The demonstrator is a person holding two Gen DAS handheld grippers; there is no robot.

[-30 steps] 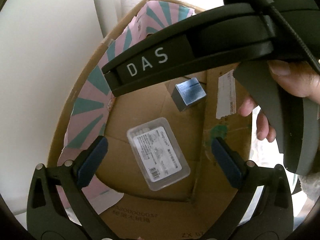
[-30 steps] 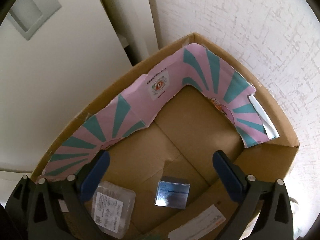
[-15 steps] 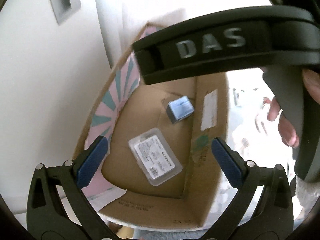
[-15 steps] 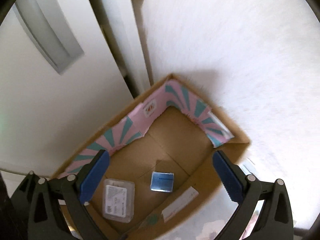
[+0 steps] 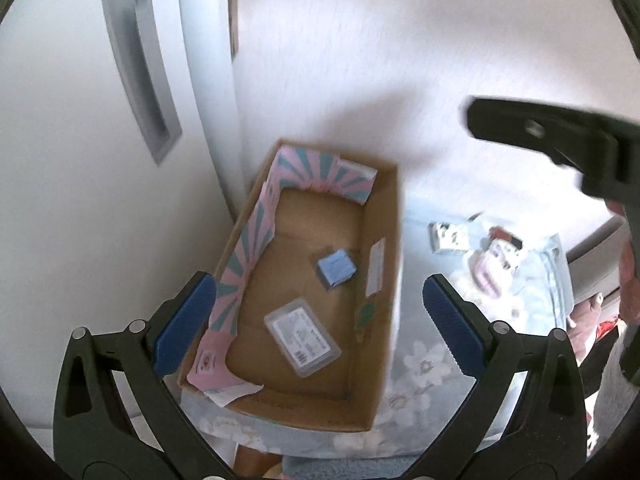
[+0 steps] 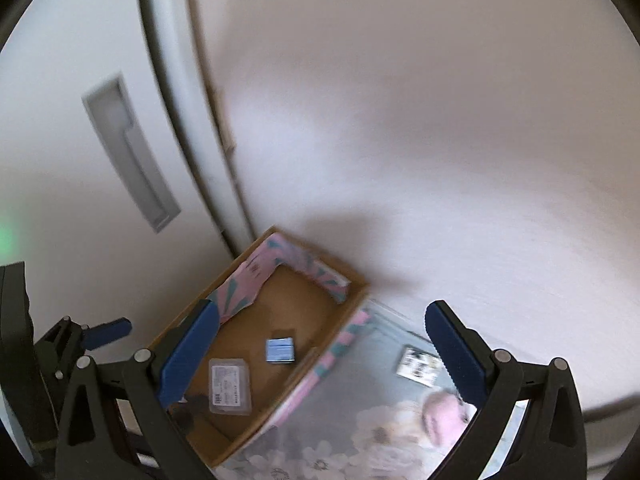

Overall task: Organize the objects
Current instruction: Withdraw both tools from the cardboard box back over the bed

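Open brown cardboard box [image 5: 390,264]: matt, raw corrugated w/ pink-teal printed paper lining. Clear flat plastic case [image 5: 303,337]: glossy, paper label. Small blue cube box [image 5: 336,268]: slight sheen. Floral tablecloth [image 5: 424,364]: soft-looking. Gripper pads [image 5: 185,322]: blue, matt; frames black plastic.

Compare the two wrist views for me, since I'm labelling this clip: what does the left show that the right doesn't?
Left only: a red-and-white object on the floral tablecloth.

Right only: the left gripper, open and empty.

Both: the brown cardboard box holding a small blue box and a clear flat plastic case; the black-and-white packet; the open right gripper.
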